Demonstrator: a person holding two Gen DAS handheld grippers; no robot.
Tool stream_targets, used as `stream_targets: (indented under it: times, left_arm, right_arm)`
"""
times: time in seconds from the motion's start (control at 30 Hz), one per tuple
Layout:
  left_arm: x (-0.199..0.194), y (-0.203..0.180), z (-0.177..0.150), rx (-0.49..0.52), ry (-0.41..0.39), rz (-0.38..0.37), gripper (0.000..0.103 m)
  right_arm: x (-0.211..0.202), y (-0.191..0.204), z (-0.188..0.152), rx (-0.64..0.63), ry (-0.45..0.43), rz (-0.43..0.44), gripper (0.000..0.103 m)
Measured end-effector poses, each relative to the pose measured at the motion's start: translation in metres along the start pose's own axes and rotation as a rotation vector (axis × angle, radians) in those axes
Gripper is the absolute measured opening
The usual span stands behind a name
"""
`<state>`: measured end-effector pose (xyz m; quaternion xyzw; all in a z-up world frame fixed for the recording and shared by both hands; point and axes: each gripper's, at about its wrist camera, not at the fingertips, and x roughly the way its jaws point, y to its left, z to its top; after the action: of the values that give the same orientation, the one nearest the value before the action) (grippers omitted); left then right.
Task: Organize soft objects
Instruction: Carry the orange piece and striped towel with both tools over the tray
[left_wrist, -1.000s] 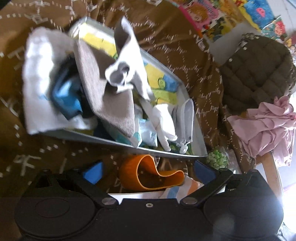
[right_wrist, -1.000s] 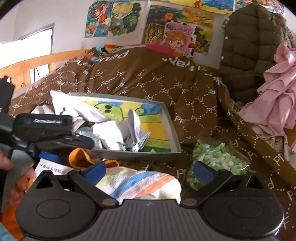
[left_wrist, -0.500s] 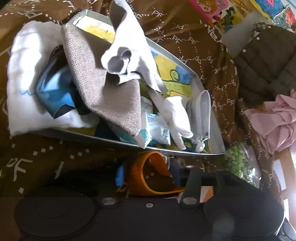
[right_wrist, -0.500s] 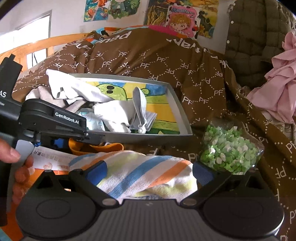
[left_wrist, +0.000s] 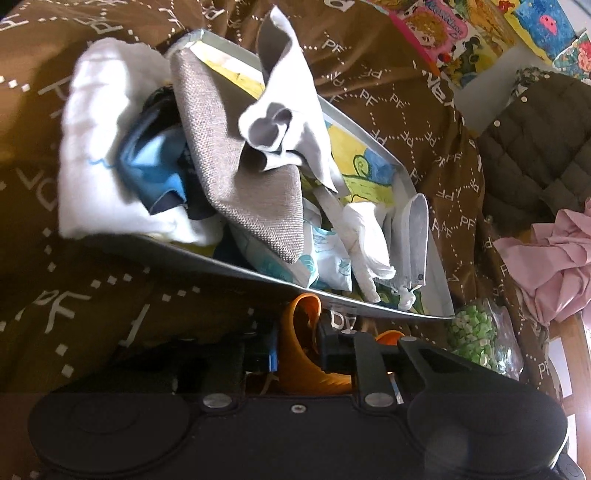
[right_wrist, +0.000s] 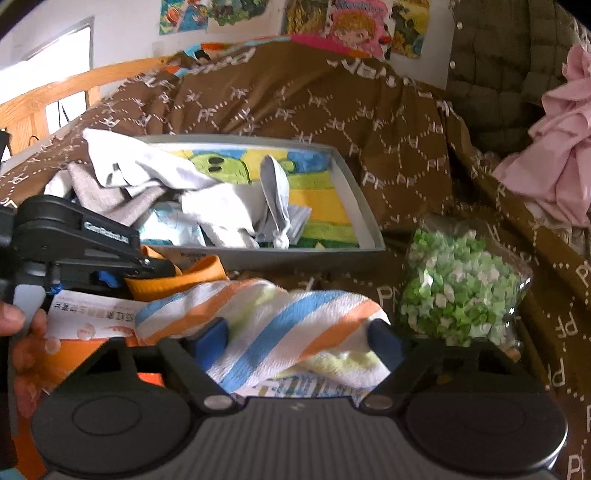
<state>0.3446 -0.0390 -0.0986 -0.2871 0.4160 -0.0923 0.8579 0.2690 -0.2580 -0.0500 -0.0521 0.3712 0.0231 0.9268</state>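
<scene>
Orange band (left_wrist: 295, 354): pinched in closing left gripper (left_wrist: 297, 350), below tray (left_wrist: 369, 306) near edge; right gripper (right_wrist: 295, 343) narrowing astride striped towel (right_wrist: 266, 325).

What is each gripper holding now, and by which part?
Left gripper: orange band, pinched on its upright loop. Right gripper: closing around striped towel; no firm hold visible yet.

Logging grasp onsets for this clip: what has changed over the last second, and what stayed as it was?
The left hand-held gripper has just been closing from wide open and now pinches the orange band. The right hand-held gripper has come down over the striped towel, its jaws just closing around it, with no firm squeeze visible yet. The grey tray, its cloth pile and the green bag stayed put.
</scene>
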Motion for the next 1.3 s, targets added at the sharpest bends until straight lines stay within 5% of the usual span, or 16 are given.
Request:
stream_targets:
  times: [0.1, 0.37, 0.57, 0.97, 1.13, 1.3]
  left_arm:
    - [-0.007, -0.004, -0.005, 0.010, -0.027, 0.011, 0.020]
    - [-0.029, -0.026, -0.017, 0.106, -0.117, 0.028, 0.018]
    - [-0.045, -0.035, -0.023, 0.145, -0.186, 0.015, 0.016]
    - [-0.067, -0.045, -0.018, 0.153, -0.321, -0.050, 0.016]
    - [-0.068, -0.052, 0.010, 0.142, -0.366, -0.072, 0.017]
    - [-0.059, -0.057, 0.035, 0.174, -0.437, -0.089, 0.017]
  right_arm:
    - [0.002, -0.005, -0.001, 0.042, 0.020, 0.017, 0.075]
    - [-0.003, -0.017, -0.001, 0.125, 0.024, 0.045, 0.027]
    - [-0.009, -0.017, 0.000, 0.130, -0.002, 0.041, 0.013]
    - [-0.035, -0.006, 0.005, 0.018, -0.266, -0.071, 0.009]
    - [-0.044, -0.004, 0.026, 0.001, -0.474, -0.107, 0.009]
    - [-0.035, -0.002, 0.050, -0.011, -0.583, -0.111, 0.009]
